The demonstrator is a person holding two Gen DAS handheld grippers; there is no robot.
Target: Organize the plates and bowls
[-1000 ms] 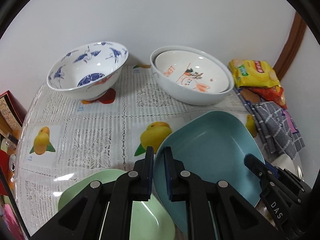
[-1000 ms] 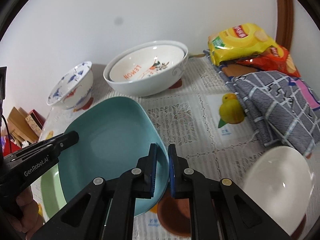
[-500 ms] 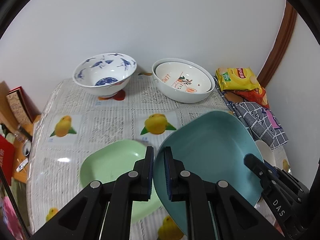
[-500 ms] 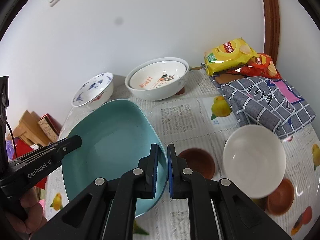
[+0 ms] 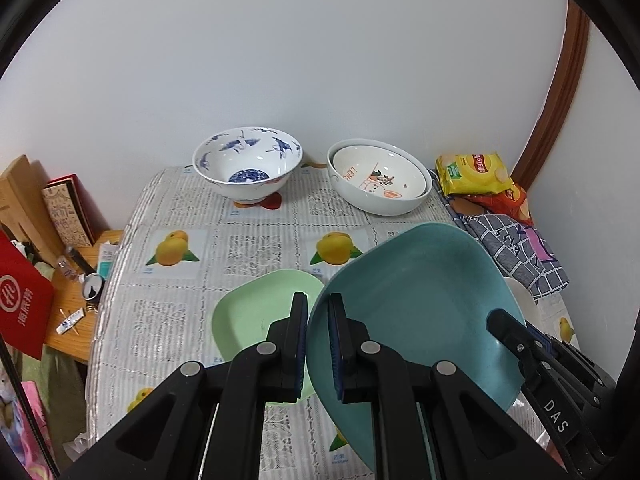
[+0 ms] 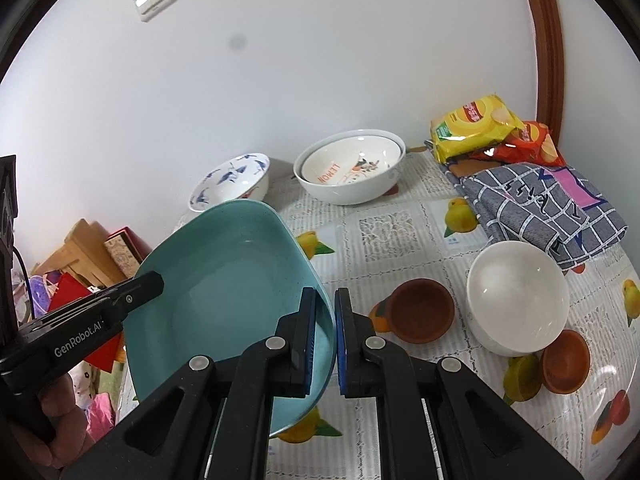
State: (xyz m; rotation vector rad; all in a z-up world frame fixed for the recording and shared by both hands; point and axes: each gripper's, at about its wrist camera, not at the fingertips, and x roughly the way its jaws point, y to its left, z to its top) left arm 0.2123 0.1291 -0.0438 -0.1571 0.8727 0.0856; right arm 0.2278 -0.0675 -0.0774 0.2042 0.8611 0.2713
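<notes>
Both grippers hold a teal square plate (image 5: 416, 304) up in the air above the table. My left gripper (image 5: 318, 320) is shut on its left rim. My right gripper (image 6: 325, 316) is shut on its right rim; the plate also shows in the right wrist view (image 6: 232, 292). A light green plate (image 5: 256, 316) lies on the table under the teal plate's left side. A blue-and-white bowl (image 5: 248, 168) and two nested white bowls (image 5: 380, 180) stand at the back. A white bowl (image 6: 516, 296) and two small brown dishes (image 6: 420, 310) (image 6: 566, 360) sit at the right.
Snack bags (image 6: 476, 124) and a grey checked cloth (image 6: 540, 204) lie at the back right. A wooden side table with boxes and clutter (image 5: 48, 232) stands left of the table. The wall is close behind the bowls.
Both grippers have risen and pulled back with the teal plate, so the table looks farther away. The green plate, white bowl and brown dishes have come into fuller view.
</notes>
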